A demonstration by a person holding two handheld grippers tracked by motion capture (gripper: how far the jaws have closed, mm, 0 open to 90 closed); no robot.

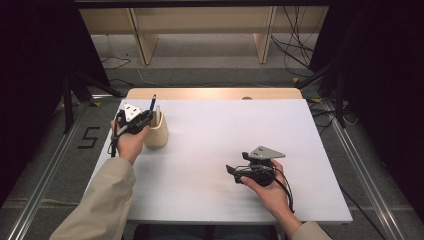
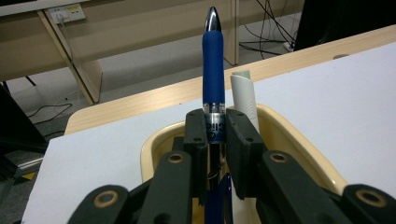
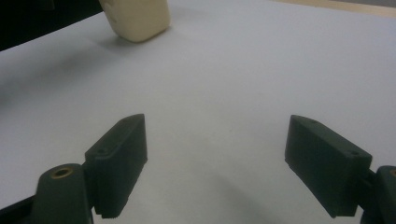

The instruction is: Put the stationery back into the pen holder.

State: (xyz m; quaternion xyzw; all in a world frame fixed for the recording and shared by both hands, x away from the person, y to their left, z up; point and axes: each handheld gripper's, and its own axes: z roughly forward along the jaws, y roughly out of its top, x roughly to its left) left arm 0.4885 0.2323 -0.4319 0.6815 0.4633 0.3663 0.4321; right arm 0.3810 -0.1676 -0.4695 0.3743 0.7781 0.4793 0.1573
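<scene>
A person sat at a white table (image 1: 215, 150) holding a two-jaw gripper in each hand. The left gripper (image 2: 215, 140) was clamped on a blue pen (image 2: 213, 70), its jaws narrow and pressing the barrel from both sides, just over the mouth of a cream pen holder (image 2: 289, 135) near the table's far left. The pen stood nearly upright, long axis vertical, its silver tip pointing up and its lower end down inside the holder, beside a pale green-white pen (image 2: 243, 95) standing there. The right gripper (image 3: 215, 158) rested well apart over bare table with its jaws spread wide and nothing between them. The risks, as a judgement: the smooth barrel could slip or swivel between the pads, the pen could catch on the holder's rim or knock its neighbour, and since nothing steadied the light holder, a sideways pull could tip it over
</scene>
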